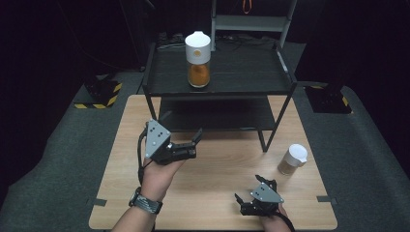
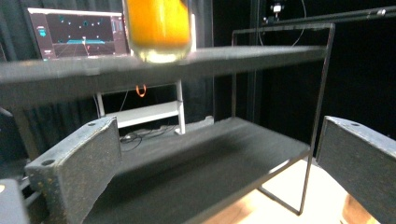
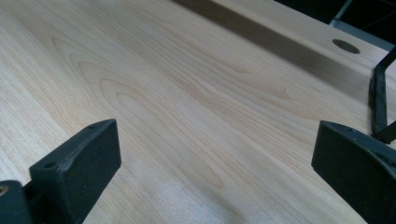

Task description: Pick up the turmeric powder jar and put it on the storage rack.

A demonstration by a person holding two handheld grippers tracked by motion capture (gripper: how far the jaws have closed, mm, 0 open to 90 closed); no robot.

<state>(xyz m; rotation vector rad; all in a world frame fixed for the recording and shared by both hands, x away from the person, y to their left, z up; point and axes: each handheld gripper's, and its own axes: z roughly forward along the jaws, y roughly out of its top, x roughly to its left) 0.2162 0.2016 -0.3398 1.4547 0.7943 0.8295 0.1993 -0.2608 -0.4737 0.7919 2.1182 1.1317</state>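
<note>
— Nearest the camera, what do you see?

— Both of my hands, each with a gripper, low over the wooden table [image 1: 217, 169]. Starting at the left: my left gripper [image 1: 197, 140] has its jaws spread apart with nothing between them, pointing at the black shelf rack [image 1: 222, 87] just ahead of it.

— And the jar?

— Up and beyond that gripper, on the rack's top shelf, stands the tall jar [image 1: 198, 60], white lid on, orange stuff in its lower half. From the left gripper view its orange base [image 2: 159, 30] sits above the jaws, well apart from them.

— Further right?

— My right gripper [image 1: 247, 192] hangs close to the tabletop, jaws wide apart, bare wood [image 3: 187, 116] between them. Ahead of it and to its right stands a small white-lidded cup [image 1: 293, 159], near but untouched, just beside the rack's front leg.
</note>
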